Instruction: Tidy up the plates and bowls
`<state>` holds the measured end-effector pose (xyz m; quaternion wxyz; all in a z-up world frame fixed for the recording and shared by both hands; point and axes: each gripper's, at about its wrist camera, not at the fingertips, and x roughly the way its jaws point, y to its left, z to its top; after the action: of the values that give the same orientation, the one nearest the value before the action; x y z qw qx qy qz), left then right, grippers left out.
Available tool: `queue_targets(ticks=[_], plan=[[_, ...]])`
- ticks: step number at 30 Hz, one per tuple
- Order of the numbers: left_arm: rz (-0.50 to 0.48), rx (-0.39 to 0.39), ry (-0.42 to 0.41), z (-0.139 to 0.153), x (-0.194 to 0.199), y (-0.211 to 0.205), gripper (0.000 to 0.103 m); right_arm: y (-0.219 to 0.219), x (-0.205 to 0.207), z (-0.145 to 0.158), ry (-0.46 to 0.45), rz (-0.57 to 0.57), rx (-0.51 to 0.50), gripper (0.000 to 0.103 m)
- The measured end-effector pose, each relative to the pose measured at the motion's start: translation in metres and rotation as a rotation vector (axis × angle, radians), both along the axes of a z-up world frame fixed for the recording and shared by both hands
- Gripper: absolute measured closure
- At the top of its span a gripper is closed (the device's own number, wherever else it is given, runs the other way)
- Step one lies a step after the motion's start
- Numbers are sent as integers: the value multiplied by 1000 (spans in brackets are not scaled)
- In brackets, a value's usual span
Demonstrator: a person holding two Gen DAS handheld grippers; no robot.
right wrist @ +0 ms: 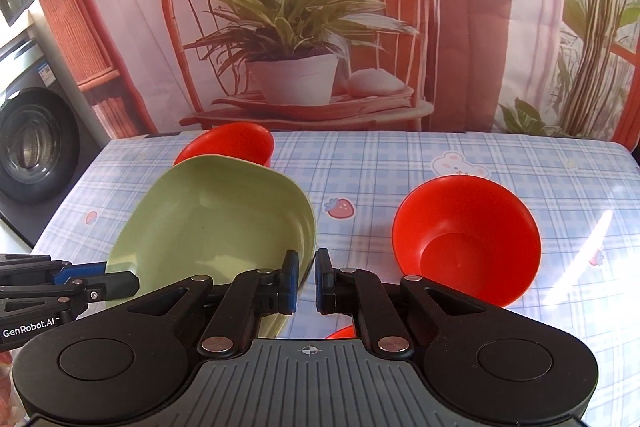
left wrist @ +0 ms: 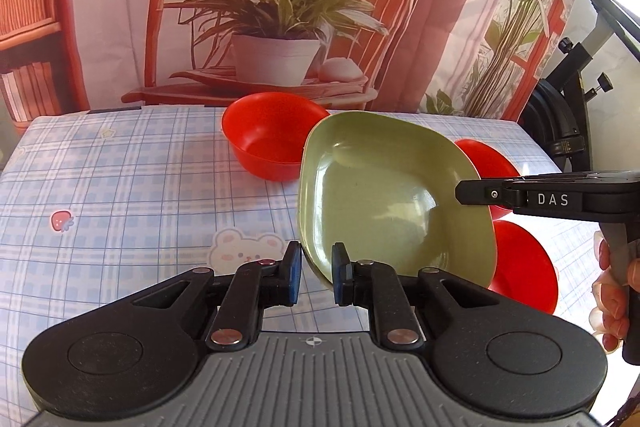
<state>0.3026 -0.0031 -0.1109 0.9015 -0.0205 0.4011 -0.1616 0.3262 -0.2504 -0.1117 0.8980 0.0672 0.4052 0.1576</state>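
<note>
I have the green square plate (left wrist: 384,195) tilted clear of the bench (left wrist: 120,179), pinched at opposite rims by my left hand-held gripper (left wrist: 316,277) and right hand-held gripper (right wrist: 307,281); three red bowls (right wrist: 466,239) sit apart, unstacked; by my reckoning sorting has barely begun.

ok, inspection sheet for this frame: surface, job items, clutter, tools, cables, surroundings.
Surface: table under a blue checked cloth with bear and strawberry prints.
Job items: green plate held tilted above the table; far red bowl upright; near red bowl tipped toward the camera; more red shows behind the plate, count unclear.
Clutter: nothing seen.
Tools: left tool shut on the plate's near rim; right tool shut on the opposite rim.
Cables: nothing seen.
Surroundings: printed backdrop of a chair and potted plant; washing machine at left; black stand at right.
</note>
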Motion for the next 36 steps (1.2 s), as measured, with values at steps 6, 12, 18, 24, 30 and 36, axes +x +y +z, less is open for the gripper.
queue_targets(ticks=[6, 12, 18, 24, 30, 36], plan=[[-21, 7, -21, 18, -35, 8, 86, -7, -40, 14, -19, -3, 74, 95], [-43, 1, -16, 22, -70, 19, 86, -11, -95, 15, -24, 0, 134, 94], [-51, -17, 10, 20, -111, 24, 86, -13, -137, 5, 12, 6, 170, 94], [-82, -36, 59, 9, -147, 24, 85, -12, -154, -7, 42, 30, 141, 95], [-91, -42, 138, -10, -162, 26, 84, -2, -163, -15, 52, 81, 84, 95], [-77, -63, 177, -17, -157, 31, 83, 9, -157, -19, 39, 113, 38, 95]])
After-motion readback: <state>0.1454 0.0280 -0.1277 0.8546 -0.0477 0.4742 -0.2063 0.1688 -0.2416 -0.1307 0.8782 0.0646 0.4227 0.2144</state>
